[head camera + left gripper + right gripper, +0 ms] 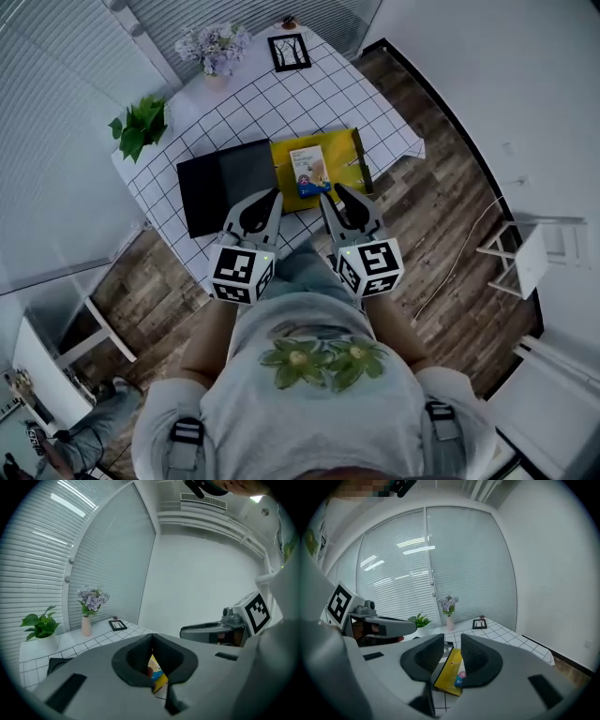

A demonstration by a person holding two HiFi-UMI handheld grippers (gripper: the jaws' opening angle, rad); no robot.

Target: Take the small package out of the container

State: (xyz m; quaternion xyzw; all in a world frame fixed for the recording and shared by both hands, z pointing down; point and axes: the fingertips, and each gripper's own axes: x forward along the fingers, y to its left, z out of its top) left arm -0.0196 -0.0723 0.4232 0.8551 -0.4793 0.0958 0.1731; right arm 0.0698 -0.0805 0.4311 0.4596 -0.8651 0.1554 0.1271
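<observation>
Head view: a table (281,94) covered with a checked cloth is seen from above. On it an open yellow container (342,155) is laid flat, with a black panel (225,183) just beside it on the left. The small package (307,171) is seen lying flat inside the container, toward its near edge. The left gripper (275,195) and the right gripper (331,192) are held over the table's near edge. Both are pointed at the container, and the package's near end is framed between their tips.

In the left gripper view, the left gripper (151,635) is shown with its jaws brought together at the tips and nothing clamped. The package (157,671) is glimpsed through the hollow behind the tips, below and ahead of them.

In the right gripper view, the right gripper (452,641) is shown with its jaws a little apart and nothing pressed between the pads. Through that gap the container (447,667) and the package (461,674) are seen, lying lower down and apart from the pads.
</observation>
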